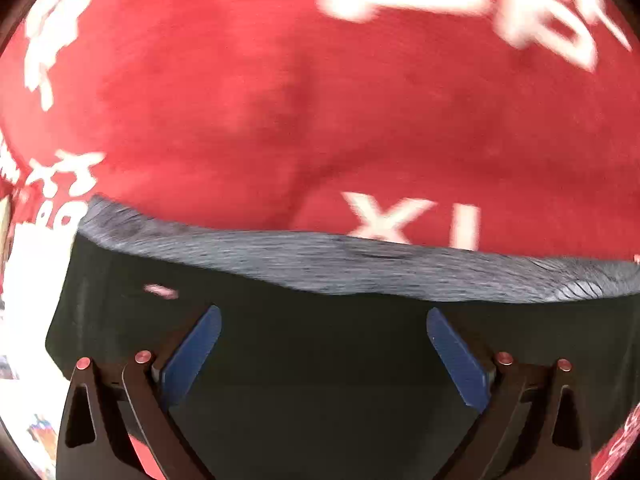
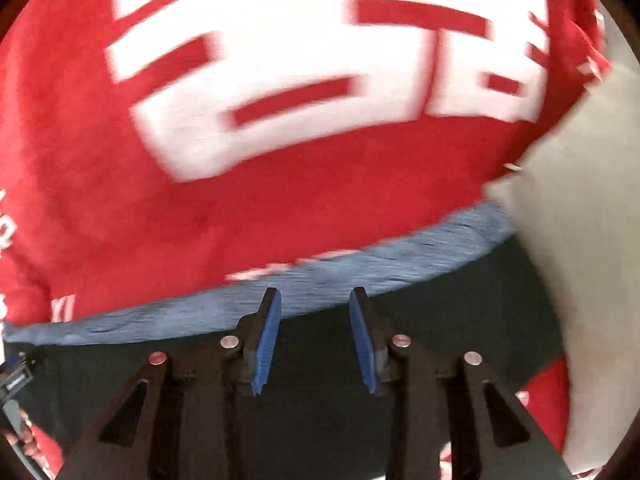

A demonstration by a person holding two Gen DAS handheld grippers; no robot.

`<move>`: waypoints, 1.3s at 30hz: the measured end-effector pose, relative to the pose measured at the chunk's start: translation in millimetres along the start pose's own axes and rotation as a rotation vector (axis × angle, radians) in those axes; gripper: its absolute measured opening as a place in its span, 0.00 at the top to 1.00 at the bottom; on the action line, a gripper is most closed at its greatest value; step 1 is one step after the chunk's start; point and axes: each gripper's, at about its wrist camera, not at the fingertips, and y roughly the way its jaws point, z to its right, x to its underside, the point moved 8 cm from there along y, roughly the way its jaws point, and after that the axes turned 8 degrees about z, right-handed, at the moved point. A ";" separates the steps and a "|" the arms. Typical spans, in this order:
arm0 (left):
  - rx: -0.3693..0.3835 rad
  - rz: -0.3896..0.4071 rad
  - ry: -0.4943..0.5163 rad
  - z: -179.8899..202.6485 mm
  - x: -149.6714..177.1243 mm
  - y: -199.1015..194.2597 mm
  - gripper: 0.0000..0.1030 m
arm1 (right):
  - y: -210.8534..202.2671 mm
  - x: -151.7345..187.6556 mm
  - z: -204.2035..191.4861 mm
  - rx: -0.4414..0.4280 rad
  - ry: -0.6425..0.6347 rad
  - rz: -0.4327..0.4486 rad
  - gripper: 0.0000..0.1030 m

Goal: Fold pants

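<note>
Both the left gripper [image 1: 324,354] and right gripper [image 2: 316,340] hung with jaws apart and empty over the dark pants [image 1: 320,400], which lay on a red printed cloth [image 1: 240,100].

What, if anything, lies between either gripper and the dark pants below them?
Nothing visible does. The left gripper hangs open over the dark pants, and the right gripper is narrowly open above the same fabric near its grey waistband. No object lies between pads and cloth; the red cloth lies beyond.
</note>
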 end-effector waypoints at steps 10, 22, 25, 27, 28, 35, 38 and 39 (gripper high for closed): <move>-0.063 0.009 -0.036 5.3 -27.4 15.6 0.00 | 41.6 -11.2 70.2 0.062 0.066 -0.049 0.47; -0.069 0.011 0.099 -18.1 32.0 -29.4 0.00 | -36.4 40.8 41.0 -0.047 0.102 -0.056 0.33; -0.085 0.034 0.086 -23.1 49.4 -13.2 0.00 | -37.7 53.7 22.4 -0.057 0.003 -0.046 0.27; -0.084 0.061 0.078 -22.5 50.2 -15.5 0.00 | -21.9 67.5 10.8 -0.079 -0.030 -0.111 0.19; -0.081 0.053 0.081 -21.8 49.4 -18.1 0.00 | -9.6 73.7 -2.8 -0.072 -0.045 -0.149 0.19; -0.052 -0.013 0.104 -18.8 41.3 -35.5 0.00 | -32.1 75.7 7.3 -0.135 0.014 -0.137 0.15; 0.004 0.001 0.119 6.1 41.0 -52.1 0.00 | -46.0 84.3 34.9 -0.205 0.147 -0.145 0.15; 0.022 0.005 0.125 16.4 41.5 -57.0 0.00 | -51.0 90.0 45.0 -0.224 0.196 -0.146 0.15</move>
